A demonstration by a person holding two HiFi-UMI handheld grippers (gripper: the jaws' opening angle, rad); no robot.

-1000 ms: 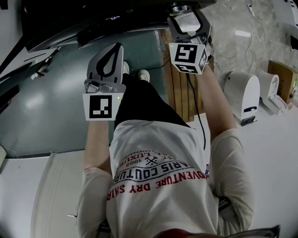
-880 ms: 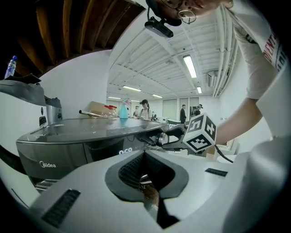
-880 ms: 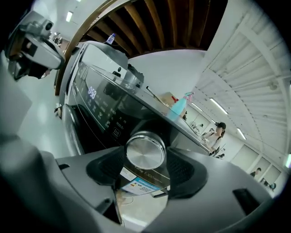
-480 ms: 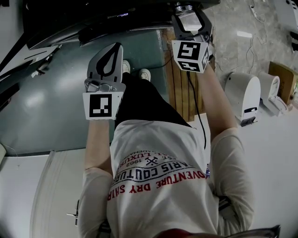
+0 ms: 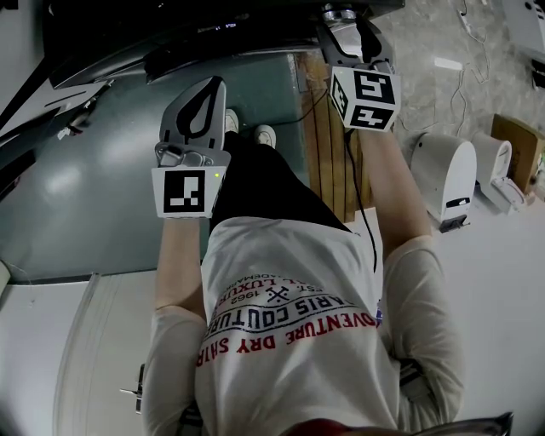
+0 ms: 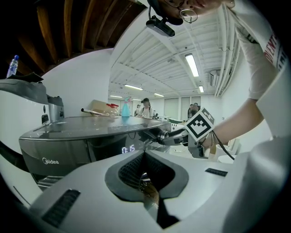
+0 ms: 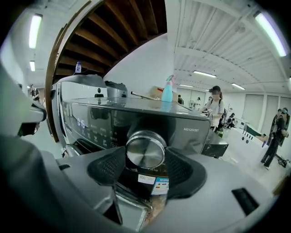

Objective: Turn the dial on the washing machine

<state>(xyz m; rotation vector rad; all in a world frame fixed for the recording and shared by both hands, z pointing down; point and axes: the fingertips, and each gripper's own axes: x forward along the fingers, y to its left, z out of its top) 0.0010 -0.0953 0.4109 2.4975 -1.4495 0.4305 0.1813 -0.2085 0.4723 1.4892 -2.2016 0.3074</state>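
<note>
The dark grey washing machine (image 7: 136,113) fills the right gripper view, its round silver dial (image 7: 145,154) at the centre. My right gripper (image 7: 144,160) is shut on the dial, one black pad pressed on each side; its jaws have just been closing around it. In the head view the right gripper (image 5: 342,15) reaches the machine's panel at the top edge. My left gripper (image 5: 211,85) hangs lower left, away from the machine, shut with nothing in it. In the left gripper view its tips (image 6: 144,153) meet, and beyond them the right gripper (image 6: 176,135) holds the dial (image 6: 164,134).
A lit display (image 6: 128,149) glows on the panel left of the dial. A blue spray bottle (image 7: 168,91) stands on the machine's top. A wooden slatted panel (image 5: 328,153) stands below the right hand, white appliances (image 5: 443,174) to its right. People (image 7: 213,107) stand far behind.
The right gripper's marker cube has rolled and shifted a little to the right while staying at the dial. The left gripper has not moved.
</note>
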